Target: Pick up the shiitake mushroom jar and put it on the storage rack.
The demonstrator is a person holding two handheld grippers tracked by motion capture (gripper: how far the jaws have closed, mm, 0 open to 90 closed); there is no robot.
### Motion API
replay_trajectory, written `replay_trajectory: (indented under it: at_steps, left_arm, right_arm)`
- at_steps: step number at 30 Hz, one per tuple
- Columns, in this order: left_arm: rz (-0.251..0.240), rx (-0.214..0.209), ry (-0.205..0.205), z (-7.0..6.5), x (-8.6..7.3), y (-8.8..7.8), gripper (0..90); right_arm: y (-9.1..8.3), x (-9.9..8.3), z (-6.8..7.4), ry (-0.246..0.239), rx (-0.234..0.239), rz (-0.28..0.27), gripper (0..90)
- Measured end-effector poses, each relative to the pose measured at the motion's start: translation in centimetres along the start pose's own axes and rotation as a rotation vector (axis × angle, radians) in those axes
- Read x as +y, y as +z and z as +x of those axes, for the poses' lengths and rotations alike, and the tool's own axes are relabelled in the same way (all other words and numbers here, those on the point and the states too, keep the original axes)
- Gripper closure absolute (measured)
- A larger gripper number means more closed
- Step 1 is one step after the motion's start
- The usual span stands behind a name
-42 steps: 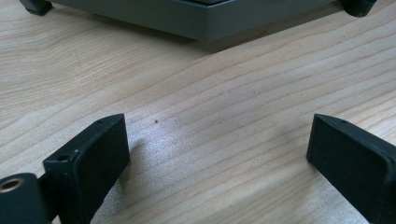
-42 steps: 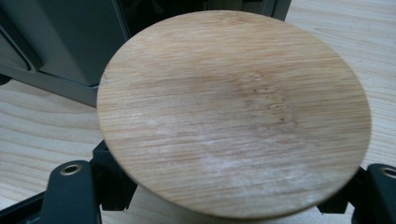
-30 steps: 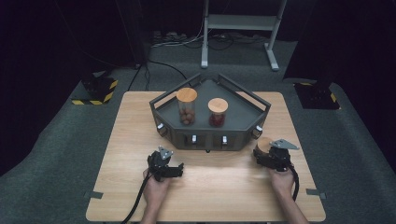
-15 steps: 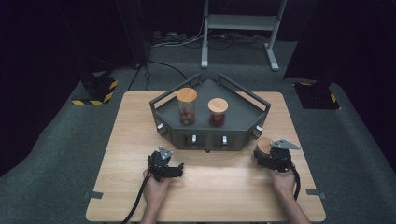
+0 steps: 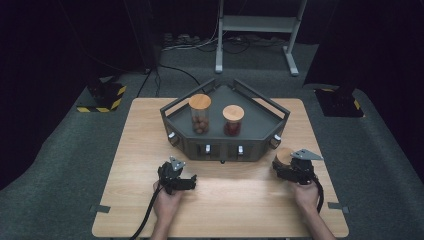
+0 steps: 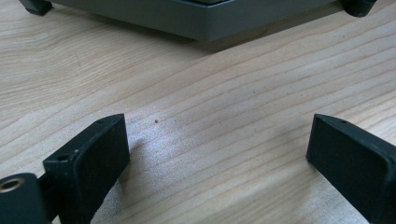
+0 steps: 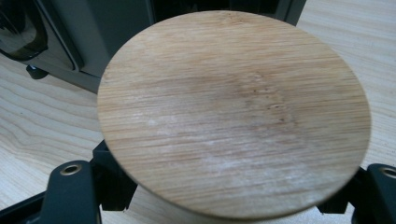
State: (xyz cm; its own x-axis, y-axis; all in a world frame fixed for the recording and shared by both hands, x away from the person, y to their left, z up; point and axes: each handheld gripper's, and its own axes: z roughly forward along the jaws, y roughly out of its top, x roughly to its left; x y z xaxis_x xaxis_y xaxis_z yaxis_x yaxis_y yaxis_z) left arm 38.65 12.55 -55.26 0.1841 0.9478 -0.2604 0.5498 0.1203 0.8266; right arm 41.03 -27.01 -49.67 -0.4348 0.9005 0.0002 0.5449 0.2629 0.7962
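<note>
We are grasping the wooden-lidded jar (image 7: 233,112) in the right gripper (image 5: 289,170) (left gripper (image 6: 215,158) lying released), so we should be lifting it upright, clearing the tray (image 5: 270,135) rail.

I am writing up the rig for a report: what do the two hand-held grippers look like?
Both are black. The left gripper has blocky black jaws with small screw holes and a black cable trailing back past the bare forearm. The right gripper carries a grey three-cornered plate on top and a black cable.

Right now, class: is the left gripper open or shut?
Open. The left gripper has its black jaws standing wide apart, with bare wooden table between them.
</note>
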Motion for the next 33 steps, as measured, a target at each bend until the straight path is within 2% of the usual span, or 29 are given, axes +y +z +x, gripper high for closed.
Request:
replay_trajectory:
  at_steps: [19,33]
  left_arm:
    - [-0.001,0.0,-0.001,0.0,0.0,0.0,5.9]
    - [0.0,0.0,-0.001,0.0,0.0,0.0,5.9]
  right_arm:
    - [-1.2,1.3,1.0,-0.042,0.04,-0.019,25.1]
    - [-2.0,2.2,1.4,-0.054,0.066,-0.022,25.2]
